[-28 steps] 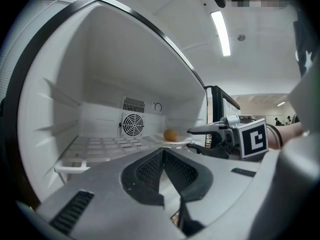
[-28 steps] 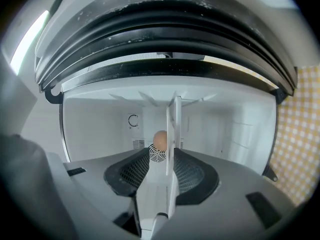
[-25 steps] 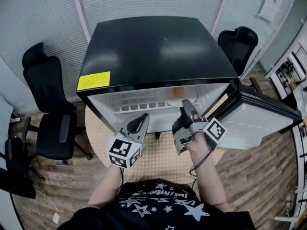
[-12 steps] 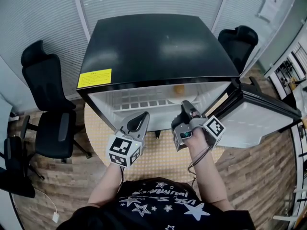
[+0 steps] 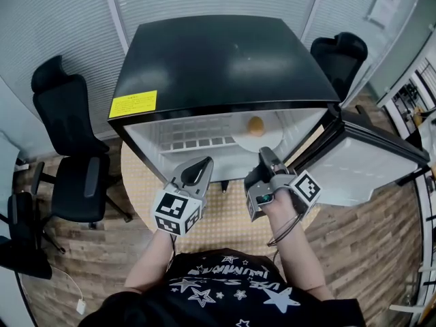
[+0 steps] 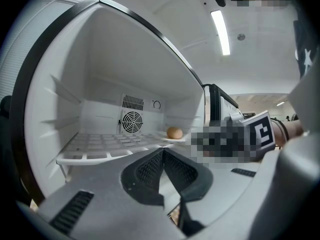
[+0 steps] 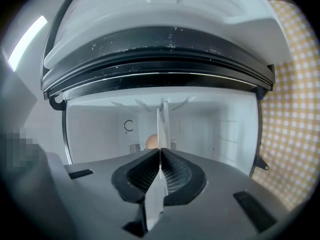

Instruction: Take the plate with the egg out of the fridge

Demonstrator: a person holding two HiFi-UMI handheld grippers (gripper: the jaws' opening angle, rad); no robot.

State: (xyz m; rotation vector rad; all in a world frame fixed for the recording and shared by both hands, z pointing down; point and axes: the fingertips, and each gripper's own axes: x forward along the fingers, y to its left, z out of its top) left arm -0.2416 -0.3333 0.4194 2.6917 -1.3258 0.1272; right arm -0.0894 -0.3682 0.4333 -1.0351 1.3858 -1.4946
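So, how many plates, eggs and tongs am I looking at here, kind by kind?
plate: 1
egg: 1
tongs: 2, the left tongs and the right tongs
Total: 4

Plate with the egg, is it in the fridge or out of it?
In. The plate sits on the fridge shelf with the egg on it; the right tongs grip its near rim.

Hand-held gripper (image 7: 160, 153) tight on plate (image 7: 163, 125); egg (image 7: 151, 141) beyond
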